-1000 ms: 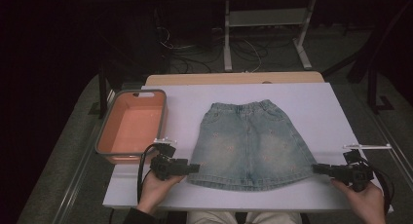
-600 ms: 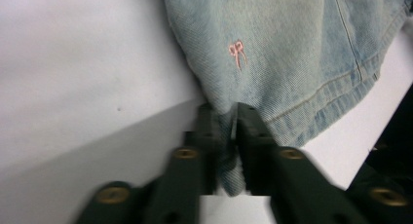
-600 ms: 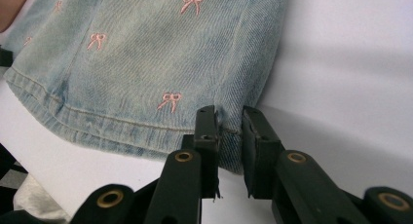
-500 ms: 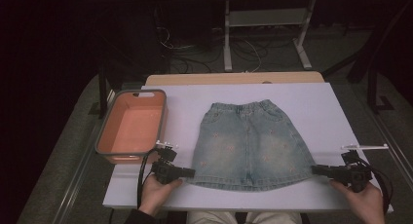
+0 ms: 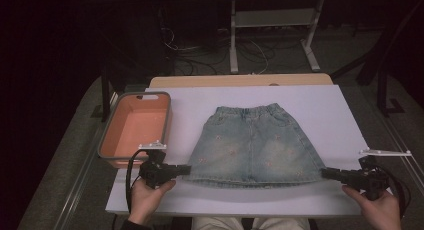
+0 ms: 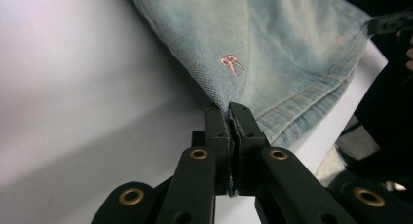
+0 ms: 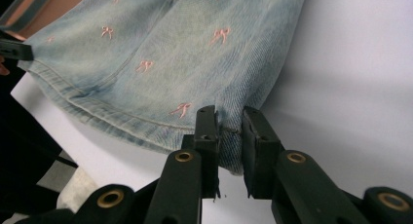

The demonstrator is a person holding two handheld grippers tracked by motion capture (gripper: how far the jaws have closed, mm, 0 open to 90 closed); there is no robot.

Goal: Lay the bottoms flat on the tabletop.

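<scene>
A light blue denim skirt (image 5: 255, 147) with small pink bows lies flat on the white table (image 5: 330, 110), waistband away from me. My left gripper (image 5: 186, 169) is shut on the skirt's near left hem corner (image 6: 229, 109); in the left gripper view the jaws pinch the denim tight. My right gripper (image 5: 325, 173) is at the near right hem corner (image 7: 229, 136). In the right gripper view its jaws stand apart on either side of that corner, with a visible gap.
An orange bin (image 5: 137, 127) with a grey rim stands at the table's left edge, just beyond my left hand. The table's near edge runs close under both grippers. Cables and a metal stand (image 5: 270, 35) are on the dark floor beyond.
My left gripper has drawn a little to the left with the hem corner in it. The right gripper has barely moved.
</scene>
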